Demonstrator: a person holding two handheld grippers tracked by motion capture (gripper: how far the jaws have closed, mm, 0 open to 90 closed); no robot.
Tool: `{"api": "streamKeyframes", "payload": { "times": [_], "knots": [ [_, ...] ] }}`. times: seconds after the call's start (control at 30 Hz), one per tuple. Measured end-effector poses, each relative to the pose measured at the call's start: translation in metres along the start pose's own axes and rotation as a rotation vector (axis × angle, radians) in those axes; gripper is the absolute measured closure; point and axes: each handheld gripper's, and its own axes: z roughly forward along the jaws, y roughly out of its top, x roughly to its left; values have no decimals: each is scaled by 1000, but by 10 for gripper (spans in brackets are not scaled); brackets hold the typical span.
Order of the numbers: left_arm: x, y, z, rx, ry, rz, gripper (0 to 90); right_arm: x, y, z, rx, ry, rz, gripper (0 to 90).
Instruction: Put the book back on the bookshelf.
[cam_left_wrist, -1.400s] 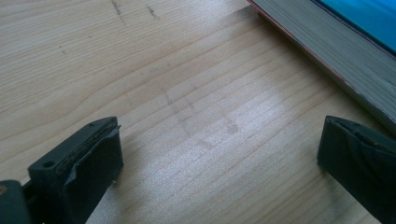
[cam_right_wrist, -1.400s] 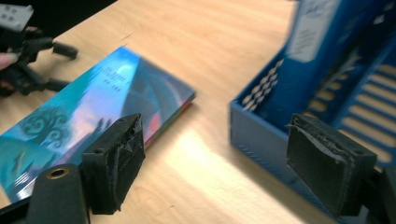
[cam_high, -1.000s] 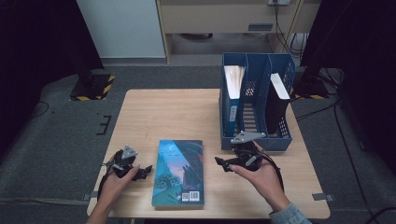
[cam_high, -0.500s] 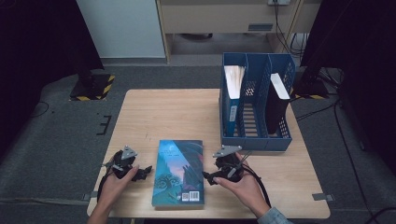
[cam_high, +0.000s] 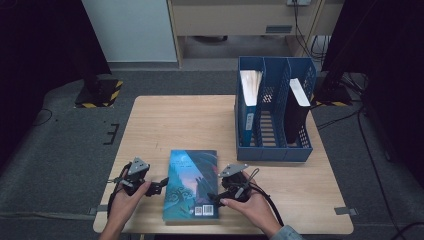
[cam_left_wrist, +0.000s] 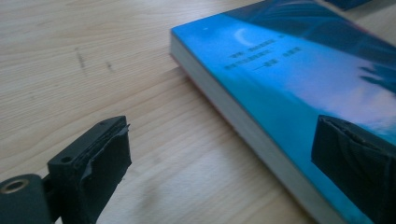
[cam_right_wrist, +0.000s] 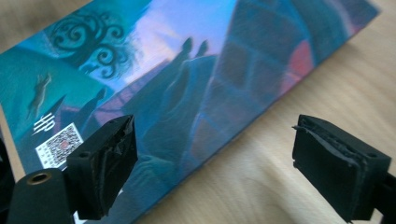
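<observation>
at the near edge of the table (cam_high: 150, 125) two hands hold grippers on either side of a book (cam_high: 192, 184) that lies flat, back cover up, barcode toward the person. the left gripper (cam_high: 159, 186) sits just left of the book; in the left gripper view its jaws stand spread, one over bare wood, the other over the book's blue cover (cam_left_wrist: 299, 79), with the page edge between them and neither pad pressing. the right gripper (cam_high: 214, 199) is at the book's right edge near the barcode corner; in the right gripper view its jaws are wide apart and have just been opening, one over the cover (cam_right_wrist: 187, 93), the other over the table, straddling the book's edge without gripping it. farther back on the right stands a blue file rack (cam_high: 272, 150), well apart from the book, with a blue binder (cam_high: 248, 110) in its left slot and a dark binder (cam_high: 295, 112) in its right slot.
</observation>
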Motion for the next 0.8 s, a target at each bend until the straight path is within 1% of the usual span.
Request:
{"api": "streamKeyframes", "payload": {
  "times": [0.07,0.13,0.2,0.27,0.3,0.4,0.47,0.57,0.6,0.73,0.8],
  "knots": [
    [-7,-1,-1,18,-23,-4,54,2,-1,4,15,9,-7,148],
    [-14,-2,-1,27,-33,25,68,4,-2,7,30,16,-10,152],
    [-21,-1,1,28,-63,32,82,5,-3,9,31,28,-5,150],
    [-26,-1,4,49,-64,59,100,6,-3,11,31,41,5,148],
    [-28,-1,5,57,-68,66,107,7,-3,12,30,45,10,148],
    [-30,-2,9,65,-89,69,152,11,-3,14,28,67,-2,135],
    [-31,-2,11,64,-109,62,154,13,-3,15,23,60,-6,119],
    [-32,-2,14,67,-133,62,157,12,-5,15,15,69,-7,104],
    [-33,-2,14,67,-139,63,158,11,-6,16,9,72,-6,103],
    [-32,-3,15,68,-148,56,160,7,-7,16,18,89,19,98],
    [-32,-3,15,69,-150,53,159,6,-8,16,13,99,22,94]
  ]
}}
